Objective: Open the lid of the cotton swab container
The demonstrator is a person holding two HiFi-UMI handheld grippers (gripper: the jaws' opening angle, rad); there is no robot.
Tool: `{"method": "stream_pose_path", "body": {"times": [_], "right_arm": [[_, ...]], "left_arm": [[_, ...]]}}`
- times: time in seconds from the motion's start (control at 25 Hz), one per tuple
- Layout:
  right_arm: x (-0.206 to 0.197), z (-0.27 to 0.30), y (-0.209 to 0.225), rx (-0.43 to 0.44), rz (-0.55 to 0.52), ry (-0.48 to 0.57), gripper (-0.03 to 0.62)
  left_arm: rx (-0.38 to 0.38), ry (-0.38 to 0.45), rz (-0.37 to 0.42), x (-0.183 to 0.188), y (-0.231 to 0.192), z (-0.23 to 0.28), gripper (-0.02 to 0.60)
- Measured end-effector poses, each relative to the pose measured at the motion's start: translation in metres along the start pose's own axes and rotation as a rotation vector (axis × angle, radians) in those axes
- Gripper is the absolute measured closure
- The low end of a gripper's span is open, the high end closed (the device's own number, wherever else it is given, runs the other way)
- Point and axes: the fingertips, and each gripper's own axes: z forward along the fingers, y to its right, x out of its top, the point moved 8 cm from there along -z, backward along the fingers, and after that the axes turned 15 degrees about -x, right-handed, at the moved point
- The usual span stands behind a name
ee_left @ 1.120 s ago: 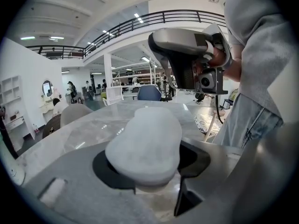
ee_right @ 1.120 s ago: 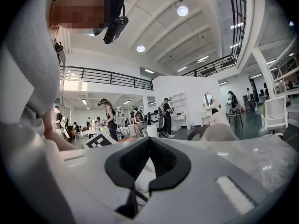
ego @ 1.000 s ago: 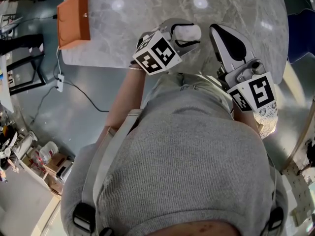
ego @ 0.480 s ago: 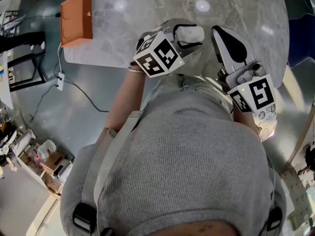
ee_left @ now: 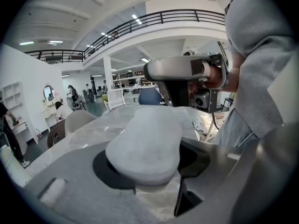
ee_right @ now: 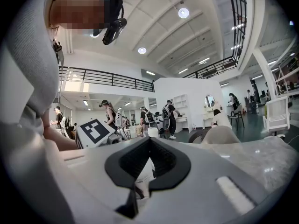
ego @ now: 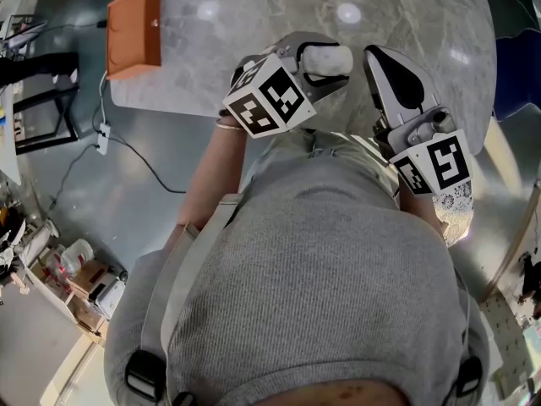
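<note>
In the head view my left gripper [ego: 331, 61] is shut on the cotton swab container [ego: 325, 56], a white frosted tub held on its side over the near edge of the marble table [ego: 254, 24]. The left gripper view shows the tub [ee_left: 145, 143] filling the space between the jaws, its lid closed. My right gripper [ego: 372, 54] is to the right of the tub, a short gap away, jaws shut and holding nothing. In the right gripper view a strip of the white tub [ee_right: 148, 164] shows beyond the shut jaws.
An orange box [ego: 133, 32] lies at the table's far left corner. A cable [ego: 135, 155] trails over the grey floor on the left. My grey-sweatered body [ego: 313, 286] fills the lower half of the head view. People and chairs stand far off in the hall.
</note>
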Motion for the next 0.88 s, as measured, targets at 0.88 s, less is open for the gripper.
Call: {"method": "stream_pose_path", "body": {"times": [0.88], "right_arm": [[0.002, 0.000, 0.002, 0.005, 0.003, 0.008, 0.592]], "left_arm": [[-0.008, 0.015, 0.000, 0.029, 0.005, -0.020, 0.344]]}}
